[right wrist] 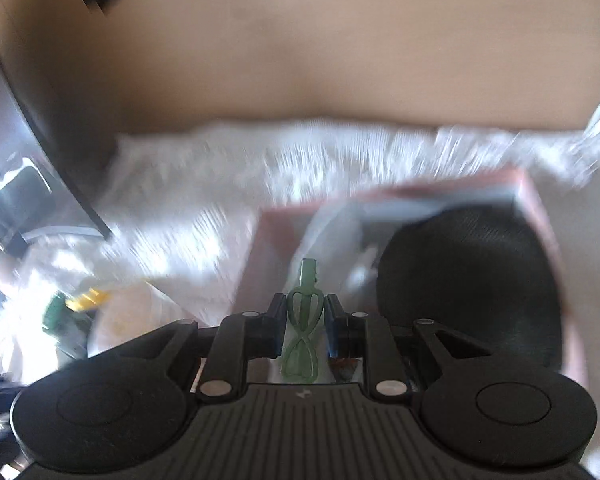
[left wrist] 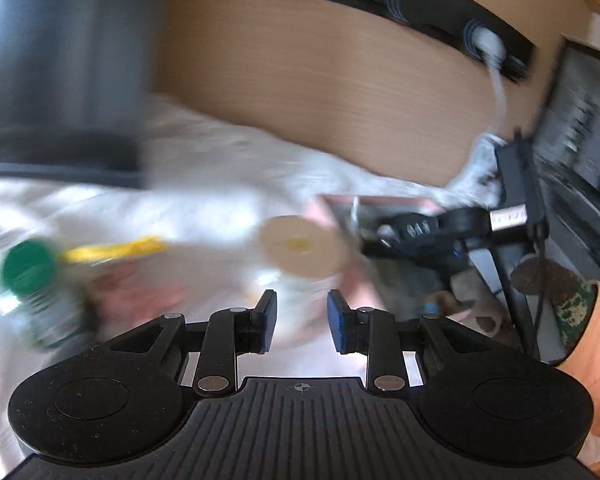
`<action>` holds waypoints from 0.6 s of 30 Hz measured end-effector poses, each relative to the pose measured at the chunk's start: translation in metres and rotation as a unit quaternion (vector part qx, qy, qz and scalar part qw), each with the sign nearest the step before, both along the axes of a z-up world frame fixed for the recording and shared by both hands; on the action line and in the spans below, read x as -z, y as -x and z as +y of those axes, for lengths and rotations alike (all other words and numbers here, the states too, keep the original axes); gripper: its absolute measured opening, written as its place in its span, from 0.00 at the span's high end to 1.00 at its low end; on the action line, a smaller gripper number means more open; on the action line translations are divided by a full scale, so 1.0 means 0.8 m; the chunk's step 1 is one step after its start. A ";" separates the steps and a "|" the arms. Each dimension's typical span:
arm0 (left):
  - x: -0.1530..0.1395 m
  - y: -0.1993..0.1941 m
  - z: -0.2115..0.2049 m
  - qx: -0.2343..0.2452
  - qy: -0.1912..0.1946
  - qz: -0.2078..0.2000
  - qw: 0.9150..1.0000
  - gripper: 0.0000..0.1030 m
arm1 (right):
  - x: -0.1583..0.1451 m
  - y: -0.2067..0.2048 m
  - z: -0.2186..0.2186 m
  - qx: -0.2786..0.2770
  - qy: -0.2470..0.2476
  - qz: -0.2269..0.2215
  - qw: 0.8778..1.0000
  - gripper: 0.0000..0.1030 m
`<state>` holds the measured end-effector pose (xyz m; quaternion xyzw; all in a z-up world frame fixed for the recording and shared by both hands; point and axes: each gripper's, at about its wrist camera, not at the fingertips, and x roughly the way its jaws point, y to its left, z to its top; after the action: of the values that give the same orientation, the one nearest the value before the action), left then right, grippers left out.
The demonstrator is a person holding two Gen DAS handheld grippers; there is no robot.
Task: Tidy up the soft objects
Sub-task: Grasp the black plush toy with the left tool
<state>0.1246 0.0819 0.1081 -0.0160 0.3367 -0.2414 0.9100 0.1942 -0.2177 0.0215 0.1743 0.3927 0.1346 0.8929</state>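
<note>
White fluffy bedding covers the work surface in both views, with a tan wood-grain panel behind it; both frames carry heavy motion blur.

Left wrist view, from left to right: a green-capped bottle, a yellow strip and a round beige disc lie on the bedding. The left gripper stands with a narrow gap between its blue pads, and nothing sits in that gap. At the far right, the right gripper appears from outside, above a pink box, beside a camouflage sleeve.

Only the right wrist view shows that gripper clamped on a green plastic clip. The box holds a black rounded object; its type cannot be determined. The other box contents are blurred and unreadable.
</note>
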 end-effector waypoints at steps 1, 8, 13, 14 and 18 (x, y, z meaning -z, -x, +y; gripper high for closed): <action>0.001 0.004 0.017 -0.020 0.007 -0.003 1.000 0.71 | 0.009 -0.008 0.006 -0.001 0.010 0.014 1.000 0.81; 0.022 0.015 0.110 -0.178 0.030 0.012 0.984 0.71 | 0.027 -0.015 0.031 -0.006 0.081 0.018 0.997 0.81; 0.029 0.019 0.163 -0.260 0.069 0.028 0.963 0.71 | 0.026 -0.014 0.037 -0.011 0.105 0.028 0.994 0.73; 0.028 0.018 0.167 -0.262 0.072 0.025 0.962 0.71 | 0.026 -0.012 0.032 -0.012 0.101 0.034 0.994 0.71; 0.026 0.009 0.170 -0.238 0.072 0.019 0.968 0.71 | 0.011 0.012 0.016 -0.002 0.084 0.029 0.996 0.56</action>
<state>0.1177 0.2182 0.0876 -0.1662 0.3220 -0.0412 0.9311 0.1849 -0.2047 0.0130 0.1019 0.4285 0.0977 0.8924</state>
